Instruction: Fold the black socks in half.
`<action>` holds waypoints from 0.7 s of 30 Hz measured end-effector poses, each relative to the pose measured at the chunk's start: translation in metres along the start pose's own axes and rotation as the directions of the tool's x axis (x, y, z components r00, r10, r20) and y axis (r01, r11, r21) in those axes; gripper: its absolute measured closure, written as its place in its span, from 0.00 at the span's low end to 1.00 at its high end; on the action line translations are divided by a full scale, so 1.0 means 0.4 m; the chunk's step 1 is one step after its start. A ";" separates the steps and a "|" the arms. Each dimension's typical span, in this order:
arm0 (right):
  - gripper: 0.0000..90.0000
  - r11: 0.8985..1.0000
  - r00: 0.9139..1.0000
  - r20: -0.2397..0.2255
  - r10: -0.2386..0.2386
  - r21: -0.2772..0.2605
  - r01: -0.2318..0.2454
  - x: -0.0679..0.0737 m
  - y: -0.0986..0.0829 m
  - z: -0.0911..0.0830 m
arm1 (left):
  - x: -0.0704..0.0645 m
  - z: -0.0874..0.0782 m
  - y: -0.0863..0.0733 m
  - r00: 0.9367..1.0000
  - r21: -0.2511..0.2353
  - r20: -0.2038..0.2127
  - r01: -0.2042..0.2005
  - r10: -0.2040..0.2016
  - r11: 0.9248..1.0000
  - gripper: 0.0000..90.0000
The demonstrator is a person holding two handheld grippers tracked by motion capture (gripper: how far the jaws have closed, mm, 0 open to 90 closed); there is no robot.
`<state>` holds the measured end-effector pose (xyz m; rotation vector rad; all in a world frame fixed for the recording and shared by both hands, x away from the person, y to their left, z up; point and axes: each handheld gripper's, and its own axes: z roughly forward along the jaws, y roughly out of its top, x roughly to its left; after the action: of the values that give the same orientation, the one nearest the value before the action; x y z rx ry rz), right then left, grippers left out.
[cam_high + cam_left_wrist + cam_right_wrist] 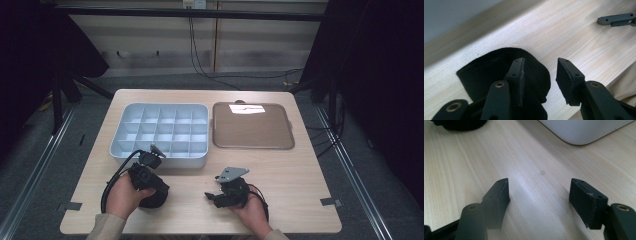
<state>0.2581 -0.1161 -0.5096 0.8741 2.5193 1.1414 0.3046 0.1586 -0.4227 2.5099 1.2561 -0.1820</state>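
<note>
A wooden table (295, 170) carries a white divided tray (160, 134) and, just to its right, a flat brown tray (252, 126). A black cloth (499, 72) lies crumpled near the table's front left edge, with no clear long axis. The left gripper (540, 72) hangs over it, jaws parted, one jaw above the cloth. The right gripper (539, 195) stands open over bare wood.

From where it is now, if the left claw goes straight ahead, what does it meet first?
Probably the black cloth: in the left gripper view it lies just beyond the open left claw, under one jaw. Past it is bare table. Depth is unclear.
</note>
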 end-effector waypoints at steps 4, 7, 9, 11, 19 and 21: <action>0.36 1.000 1.000 0.000 -0.001 0.000 0.001 0.000 0.000 0.000 | 0.003 -0.015 0.002 1.000 -0.017 -0.007 0.004 -0.004 1.000 0.63; 0.36 1.000 1.000 0.000 -0.001 -0.001 0.001 0.000 0.000 0.000 | 0.005 -0.026 0.002 1.000 -0.025 -0.014 0.011 -0.011 1.000 0.63; 0.36 1.000 1.000 0.000 -0.001 0.000 0.001 0.000 0.000 0.000 | 0.009 -0.033 0.002 1.000 -0.024 -0.020 0.008 -0.008 1.000 0.63; 0.36 1.000 1.000 0.000 -0.001 0.000 0.001 0.000 0.000 0.000 | 0.013 -0.039 0.000 1.000 -0.028 -0.018 0.010 -0.011 1.000 0.62; 0.36 1.000 1.000 0.000 -0.001 0.000 0.001 0.000 0.000 0.000 | 0.043 -0.047 -0.021 0.999 -0.030 -0.029 0.042 -0.043 0.999 0.61; 0.36 1.000 1.000 0.000 0.000 0.000 0.000 0.000 0.000 0.000 | 0.051 -0.050 -0.026 0.998 -0.029 -0.034 0.048 -0.049 0.998 0.60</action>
<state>0.2581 -0.1160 -0.5096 0.8744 2.5192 1.1412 0.3079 0.1869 -0.4116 2.4701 1.3251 -0.1324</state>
